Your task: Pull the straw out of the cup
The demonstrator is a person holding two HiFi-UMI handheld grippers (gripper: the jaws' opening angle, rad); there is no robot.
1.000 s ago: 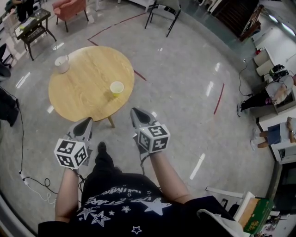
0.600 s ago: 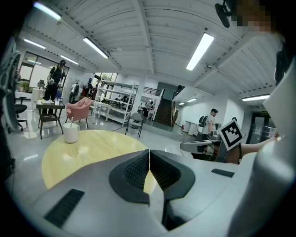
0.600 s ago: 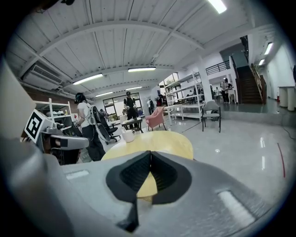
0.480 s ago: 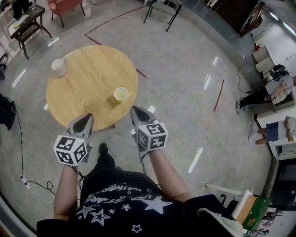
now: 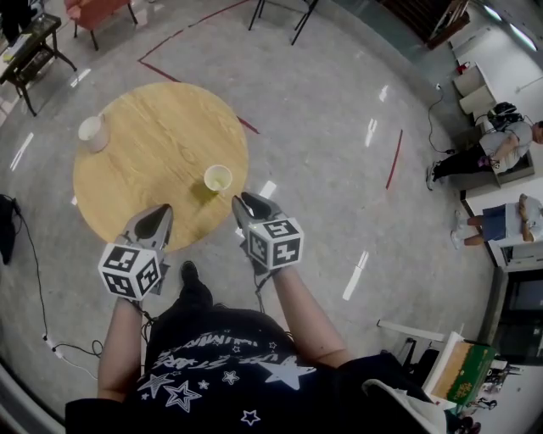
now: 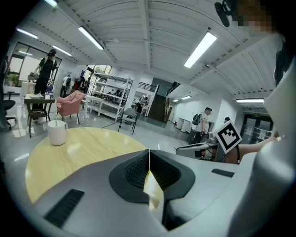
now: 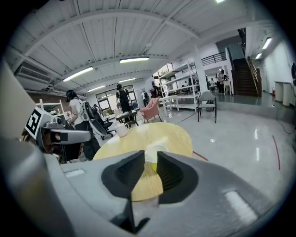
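Yellow cup (image 5: 217,178): stood near the round table's (image 5: 144,165) edge, just ahead of the right gripper (image 5: 242,202), apart from it. Its jaws are being opened, nothing between. Left gripper (image 5: 159,210): clenched, empty. Straw: not made out.

A round wooden surface (image 5: 144,144) fills the upper left of the head view, standing on a glossy grey floor (image 5: 322,127) marked with red tape lines (image 5: 395,158). A pink armchair (image 5: 95,8) and a dark side table (image 5: 30,52) sit in the top left corner. A seated person (image 5: 496,153) is at the right edge, and a green box (image 5: 468,373) lies at the lower right.
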